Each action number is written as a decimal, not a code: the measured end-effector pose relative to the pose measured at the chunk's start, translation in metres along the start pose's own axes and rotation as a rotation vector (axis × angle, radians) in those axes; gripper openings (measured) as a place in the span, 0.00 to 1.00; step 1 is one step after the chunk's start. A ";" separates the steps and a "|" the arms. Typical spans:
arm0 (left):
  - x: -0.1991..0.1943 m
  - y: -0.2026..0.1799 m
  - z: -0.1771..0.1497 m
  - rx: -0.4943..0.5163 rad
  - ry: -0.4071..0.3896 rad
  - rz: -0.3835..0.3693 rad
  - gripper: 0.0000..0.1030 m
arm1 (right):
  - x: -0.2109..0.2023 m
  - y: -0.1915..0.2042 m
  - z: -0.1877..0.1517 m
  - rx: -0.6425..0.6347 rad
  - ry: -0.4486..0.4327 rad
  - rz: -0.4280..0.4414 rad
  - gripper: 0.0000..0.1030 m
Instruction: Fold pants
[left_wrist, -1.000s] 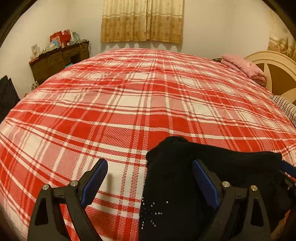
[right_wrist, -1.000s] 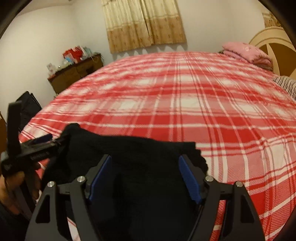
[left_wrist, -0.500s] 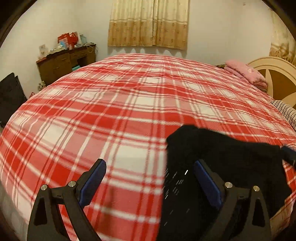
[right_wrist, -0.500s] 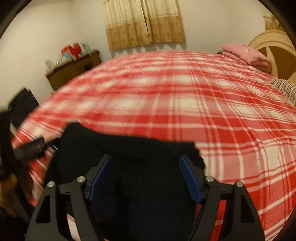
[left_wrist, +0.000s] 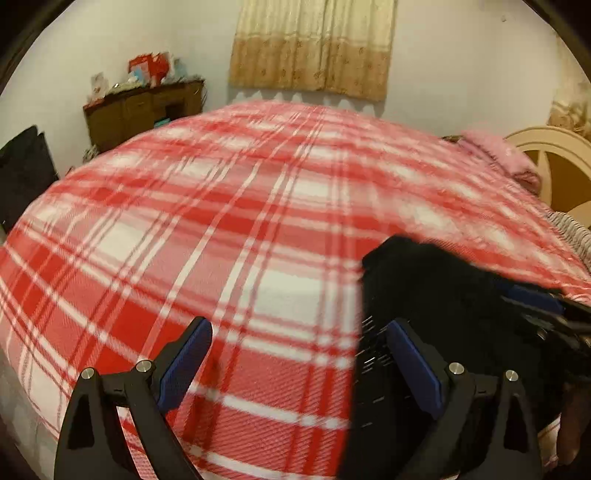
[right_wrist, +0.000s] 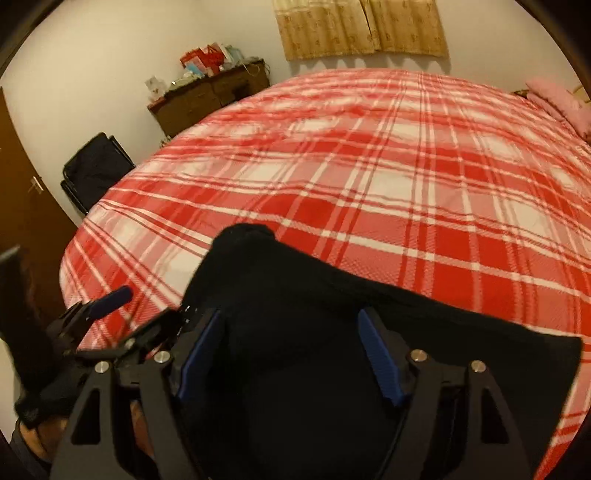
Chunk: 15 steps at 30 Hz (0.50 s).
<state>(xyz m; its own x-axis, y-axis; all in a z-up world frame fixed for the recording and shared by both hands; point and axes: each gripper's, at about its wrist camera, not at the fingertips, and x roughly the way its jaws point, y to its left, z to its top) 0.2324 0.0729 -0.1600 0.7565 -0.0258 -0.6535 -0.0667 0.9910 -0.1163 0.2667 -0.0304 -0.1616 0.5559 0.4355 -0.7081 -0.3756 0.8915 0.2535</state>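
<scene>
Left gripper (left_wrist: 299, 363), seen along its own fingers, held low over the near edge of the bed (left_wrist: 229, 236) with jaws spread wide and nothing between the blue pads (left_wrist: 184, 360); the left finger stands over bare plaid cover, the right finger over the left margin of the pants (left_wrist: 436, 291). Right gripper (right_wrist: 291, 354) likewise low and level, jaws spread, both blue pads poised above the dark cloth, which fills the gap between them; whether the pads touch the fabric cannot be told. The pants are black, lying as a bunched, roughly flattened mass on the near part of the red-and-white plaid cover, with one rounded end raised toward the middle of the bed and a straight edge running off to the right in the right wrist view. A row of small bright studs shows on the cloth near the left gripper's right finger, blurred. In the right wrist view the left gripper (right_wrist: 122, 314) appears just beside the pants' left edge.
</scene>
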 end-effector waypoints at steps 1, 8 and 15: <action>-0.003 -0.007 0.005 0.012 -0.013 -0.017 0.94 | -0.014 -0.004 -0.003 0.003 -0.024 0.000 0.74; 0.003 -0.083 0.026 0.144 0.028 -0.180 0.94 | -0.100 -0.065 -0.066 0.139 -0.061 -0.238 0.62; 0.035 -0.150 0.008 0.316 0.081 -0.099 0.95 | -0.107 -0.107 -0.106 0.311 0.009 -0.173 0.26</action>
<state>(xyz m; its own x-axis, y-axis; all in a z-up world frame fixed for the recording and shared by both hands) 0.2742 -0.0753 -0.1596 0.6945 -0.1221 -0.7091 0.2194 0.9745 0.0472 0.1685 -0.1855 -0.1824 0.5841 0.2752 -0.7636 -0.0321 0.9479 0.3170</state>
